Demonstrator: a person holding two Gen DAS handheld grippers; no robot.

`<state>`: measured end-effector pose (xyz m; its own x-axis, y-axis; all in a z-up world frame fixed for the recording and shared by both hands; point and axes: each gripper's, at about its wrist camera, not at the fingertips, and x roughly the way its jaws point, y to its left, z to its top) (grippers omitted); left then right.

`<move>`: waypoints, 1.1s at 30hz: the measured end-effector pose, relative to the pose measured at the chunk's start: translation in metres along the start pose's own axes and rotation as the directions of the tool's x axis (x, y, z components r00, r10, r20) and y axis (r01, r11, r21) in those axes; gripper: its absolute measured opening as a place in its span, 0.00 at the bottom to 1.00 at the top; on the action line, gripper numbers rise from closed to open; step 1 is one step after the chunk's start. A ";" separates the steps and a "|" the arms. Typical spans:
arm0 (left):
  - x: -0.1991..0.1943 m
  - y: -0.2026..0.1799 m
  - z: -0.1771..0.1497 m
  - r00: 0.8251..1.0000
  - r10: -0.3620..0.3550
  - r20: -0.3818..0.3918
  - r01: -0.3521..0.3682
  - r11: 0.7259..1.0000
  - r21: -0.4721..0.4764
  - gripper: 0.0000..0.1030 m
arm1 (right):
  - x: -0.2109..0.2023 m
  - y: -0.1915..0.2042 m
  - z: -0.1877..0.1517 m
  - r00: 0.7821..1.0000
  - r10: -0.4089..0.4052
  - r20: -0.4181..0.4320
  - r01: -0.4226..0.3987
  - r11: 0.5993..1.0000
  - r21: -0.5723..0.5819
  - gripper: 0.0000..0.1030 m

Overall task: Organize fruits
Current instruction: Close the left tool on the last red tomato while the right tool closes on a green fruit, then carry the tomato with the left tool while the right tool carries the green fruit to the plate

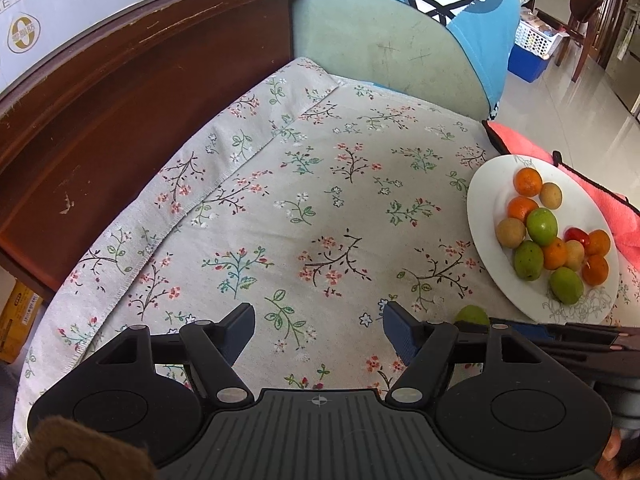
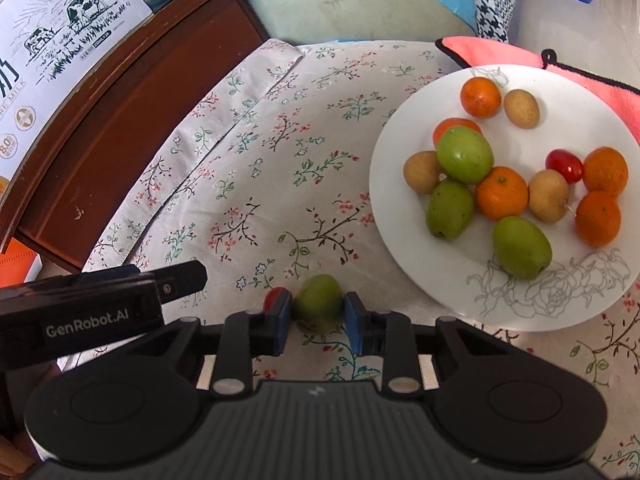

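Observation:
A white plate (image 2: pixel 400 208) sits on the floral cloth at the right, holding several oranges, green jujubes, brown longans and a red cherry tomato (image 2: pixel 565 165). My right gripper (image 2: pixel 318 312) is shut on a green jujube (image 2: pixel 319 300) just above the cloth, left of the plate's near rim. A second red cherry tomato (image 2: pixel 273 296) lies behind its left finger. My left gripper (image 1: pixel 319 322) is open and empty over the cloth, left of the plate (image 1: pixel 484 200). The held jujube (image 1: pixel 472 315) shows at its right finger.
A dark wooden cabinet (image 1: pixel 120 112) with a milk carton box (image 1: pixel 80 4) stands at the left. A green cushion (image 1: pixel 380 40) and blue cloth lie behind. A pink towel (image 2: pixel 520 54) lies under the plate's far edge.

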<state>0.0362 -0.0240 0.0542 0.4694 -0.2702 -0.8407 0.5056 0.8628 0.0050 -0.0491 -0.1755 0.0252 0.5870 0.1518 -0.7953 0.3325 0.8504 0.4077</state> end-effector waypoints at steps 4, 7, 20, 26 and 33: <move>0.001 -0.012 -0.007 1.000 -0.029 0.001 0.029 0.998 0.059 0.69 | -0.016 -0.007 0.006 0.999 0.001 0.048 -0.002 1.000 0.011 0.28; 0.004 -0.025 -0.014 0.999 -0.052 -0.001 0.052 0.992 0.117 0.68 | -0.029 -0.015 0.012 0.996 0.013 0.083 -0.016 0.999 0.042 0.28; 0.019 -0.048 -0.027 0.995 -0.102 -0.003 0.101 0.984 0.145 0.53 | -0.048 -0.027 0.021 0.992 0.019 0.128 -0.031 0.995 0.093 0.28; 0.023 -0.048 -0.028 0.994 -0.110 0.017 0.107 0.983 0.150 0.33 | -0.051 -0.031 0.022 0.991 0.017 0.135 -0.032 0.994 0.103 0.28; 0.021 -0.049 -0.027 0.989 -0.146 0.018 0.143 0.981 0.129 0.16 | -0.055 -0.038 0.023 0.990 0.005 0.143 -0.023 0.992 0.125 0.28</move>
<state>0.0021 -0.0609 0.0215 0.4031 -0.4008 -0.8228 0.6568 0.7527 -0.0449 -0.0771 -0.2280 0.0638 0.6884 0.0821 -0.7207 0.4088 0.7768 0.4790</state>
